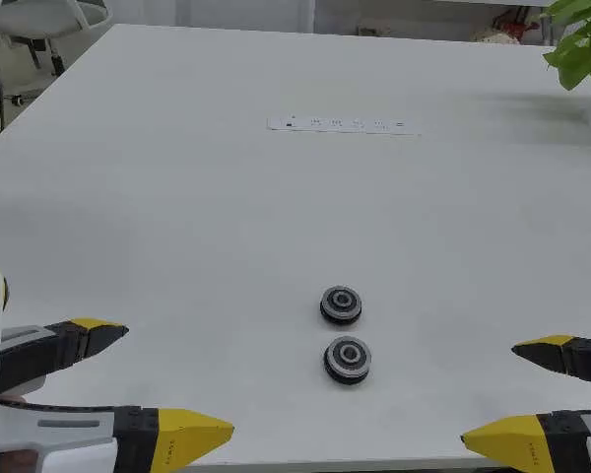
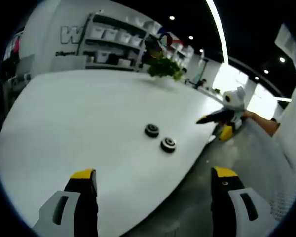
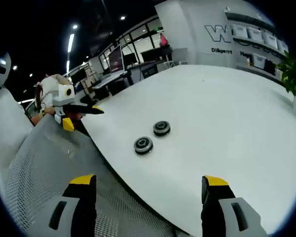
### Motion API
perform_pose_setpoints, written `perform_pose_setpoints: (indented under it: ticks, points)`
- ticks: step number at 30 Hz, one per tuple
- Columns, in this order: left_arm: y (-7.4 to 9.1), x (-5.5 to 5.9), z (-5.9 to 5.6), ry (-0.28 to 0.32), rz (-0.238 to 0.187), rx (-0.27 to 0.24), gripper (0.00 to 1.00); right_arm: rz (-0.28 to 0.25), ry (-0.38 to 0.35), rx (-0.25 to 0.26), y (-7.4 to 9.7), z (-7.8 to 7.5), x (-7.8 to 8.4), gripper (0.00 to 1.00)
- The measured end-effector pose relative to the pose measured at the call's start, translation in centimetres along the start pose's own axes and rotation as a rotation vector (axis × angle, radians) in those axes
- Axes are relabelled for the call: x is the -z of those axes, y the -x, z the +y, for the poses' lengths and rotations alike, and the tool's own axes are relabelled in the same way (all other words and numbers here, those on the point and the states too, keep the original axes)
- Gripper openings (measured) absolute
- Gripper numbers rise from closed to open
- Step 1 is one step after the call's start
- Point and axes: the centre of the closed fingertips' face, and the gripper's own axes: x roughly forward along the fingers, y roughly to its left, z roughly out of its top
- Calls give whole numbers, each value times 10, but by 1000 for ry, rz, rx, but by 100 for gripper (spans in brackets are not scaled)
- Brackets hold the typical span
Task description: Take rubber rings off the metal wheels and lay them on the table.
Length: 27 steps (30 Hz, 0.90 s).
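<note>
White laminate is covering the table point(image 1: 177, 197), which is carrying every task item. Green foliage of a plant point(image 1: 581, 44) is showing at the far right corner, beyond and to the right of the power strip point(image 1: 342, 124) that is sitting flush in the table top.

The left gripper point(image 1: 177, 379) is hovering at the near edge of the table, well apart from the power strip and to its left. Its yellow-tipped jaws are standing wide open and are holding nothing. The right gripper point(image 1: 489, 391) is hovering at that near edge too, to the right of the power strip. Its jaws are likewise standing wide apart and empty.

Two metal wheels are lying flat on the near side of the power strip, well apart from it and roughly in line with it. The far wheel point(image 1: 341, 304) is lying just beside the near wheel point(image 1: 348, 360), not touching it. A black rubber ring point(image 1: 328, 366) is sitting around each wheel.
</note>
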Motion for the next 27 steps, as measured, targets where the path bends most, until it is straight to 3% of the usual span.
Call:
perform_pose_setpoints:
  ticks: [27]
  points:
    - [1, -2, 1, -4, -2, 0, 97, 0, -10, -5, -1, 0, -1, 86]
